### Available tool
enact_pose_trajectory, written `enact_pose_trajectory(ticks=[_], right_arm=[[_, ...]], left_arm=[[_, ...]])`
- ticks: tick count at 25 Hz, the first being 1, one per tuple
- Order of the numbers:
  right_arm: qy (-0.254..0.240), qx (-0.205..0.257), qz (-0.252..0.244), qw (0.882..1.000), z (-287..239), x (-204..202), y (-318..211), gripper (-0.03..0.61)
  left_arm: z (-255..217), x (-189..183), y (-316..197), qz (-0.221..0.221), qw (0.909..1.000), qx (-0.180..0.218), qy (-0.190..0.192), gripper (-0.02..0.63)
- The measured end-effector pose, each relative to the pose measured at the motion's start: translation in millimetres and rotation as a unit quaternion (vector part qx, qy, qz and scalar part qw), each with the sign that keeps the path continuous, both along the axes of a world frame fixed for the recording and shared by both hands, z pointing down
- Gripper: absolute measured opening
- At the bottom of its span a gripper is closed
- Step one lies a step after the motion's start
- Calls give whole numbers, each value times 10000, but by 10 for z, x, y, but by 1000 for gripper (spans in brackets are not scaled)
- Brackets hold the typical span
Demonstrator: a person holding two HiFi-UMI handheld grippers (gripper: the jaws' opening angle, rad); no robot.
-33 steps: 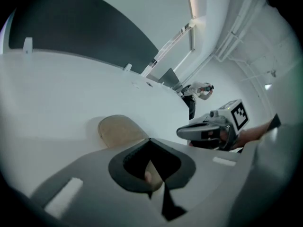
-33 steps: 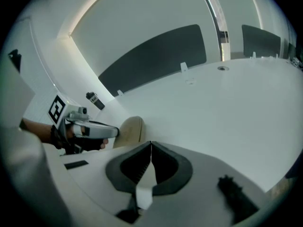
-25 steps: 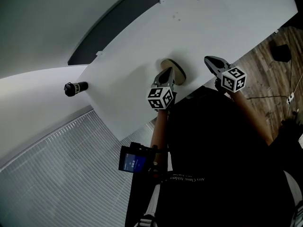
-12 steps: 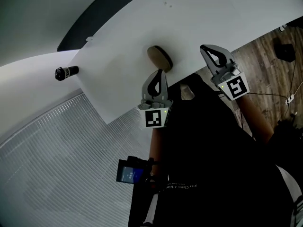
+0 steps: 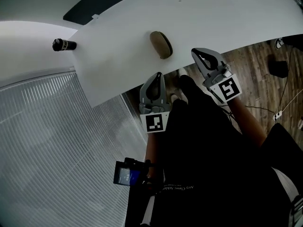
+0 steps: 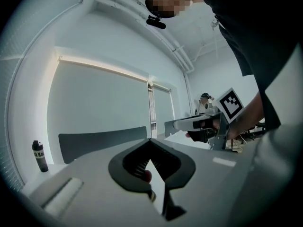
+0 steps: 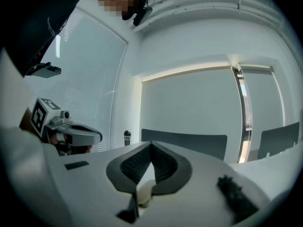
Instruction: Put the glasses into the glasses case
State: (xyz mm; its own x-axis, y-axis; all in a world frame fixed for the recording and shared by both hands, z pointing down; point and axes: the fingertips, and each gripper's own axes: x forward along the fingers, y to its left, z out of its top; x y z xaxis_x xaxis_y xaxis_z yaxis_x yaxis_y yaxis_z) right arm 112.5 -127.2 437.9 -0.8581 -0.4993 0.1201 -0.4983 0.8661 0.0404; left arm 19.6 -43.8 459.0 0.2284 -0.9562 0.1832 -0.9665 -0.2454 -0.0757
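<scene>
head view: the glasses case lies shut on the white table, close to its near edge, and i can see no glasses anywhere, so i judge they are inside but cannot be sure. my left gripper and right gripper both hang off the table's near side, over the floor, well apart from the case. left gripper view: my jaws are pressed together with nothing between them, and the case is out of sight behind the tool's body; a dark bottle stands far left. right gripper view: jaws together too, empty. the risk i see is reaching back in blind with closed tips and nudging the case off that near edge, or finding the lid not fully latched.
</scene>
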Motion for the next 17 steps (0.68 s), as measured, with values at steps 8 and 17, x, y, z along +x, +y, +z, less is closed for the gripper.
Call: enact_pose_trajectory(ticks=[8,17], right_arm=[[262,252,-143,9992,-138,-74,1093,6],[207,336,-198,9990,-335,43,2138,6]], left_arm=[[2,-20,1212,-222,9994,162,220,8],[48,-80,2189,-527,9983,-22,261,8]])
